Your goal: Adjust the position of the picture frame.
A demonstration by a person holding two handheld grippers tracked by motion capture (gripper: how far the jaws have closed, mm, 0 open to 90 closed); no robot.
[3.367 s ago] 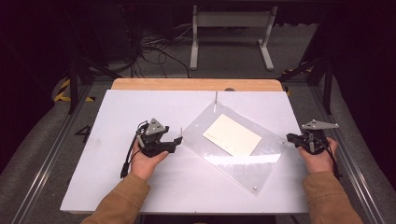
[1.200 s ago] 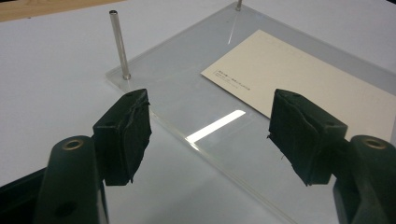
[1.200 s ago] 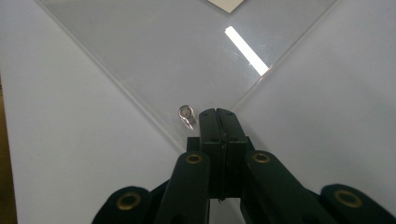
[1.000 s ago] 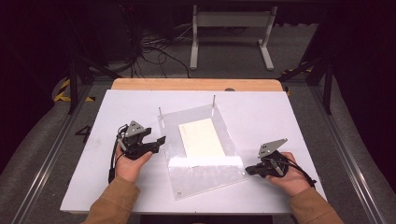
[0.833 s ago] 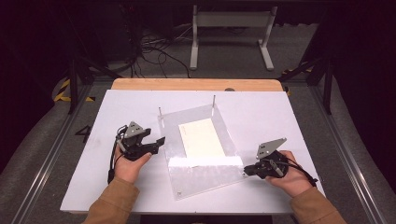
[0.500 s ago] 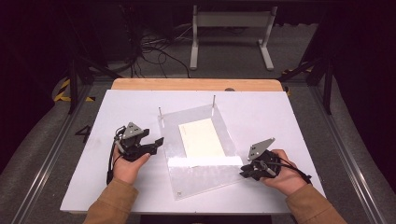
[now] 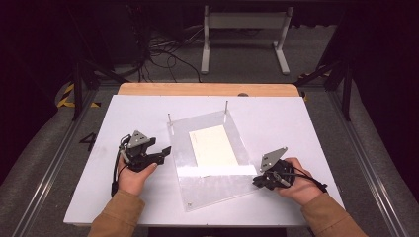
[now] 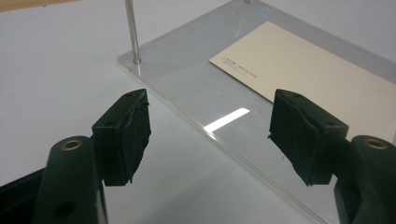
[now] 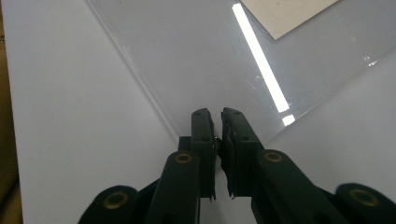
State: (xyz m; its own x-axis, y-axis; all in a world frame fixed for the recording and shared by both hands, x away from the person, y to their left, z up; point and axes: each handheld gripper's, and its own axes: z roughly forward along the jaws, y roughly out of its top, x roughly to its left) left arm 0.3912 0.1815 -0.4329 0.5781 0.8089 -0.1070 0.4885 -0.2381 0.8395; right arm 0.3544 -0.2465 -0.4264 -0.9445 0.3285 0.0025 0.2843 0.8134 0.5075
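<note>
Right gripper pinches the clear acrylic plate's corner; pull gently, left gripper spread beside it.

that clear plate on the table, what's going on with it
A person is working at a white table with a gripper in each hand. The right gripper has its jaws nearly shut at a corner of the clear acrylic plate, seemingly pinching its edge. The left gripper is open and sits just off the plate's other side, touching nothing. A cream card lies in the plate, and two thin metal posts stand at its far corners.
</note>
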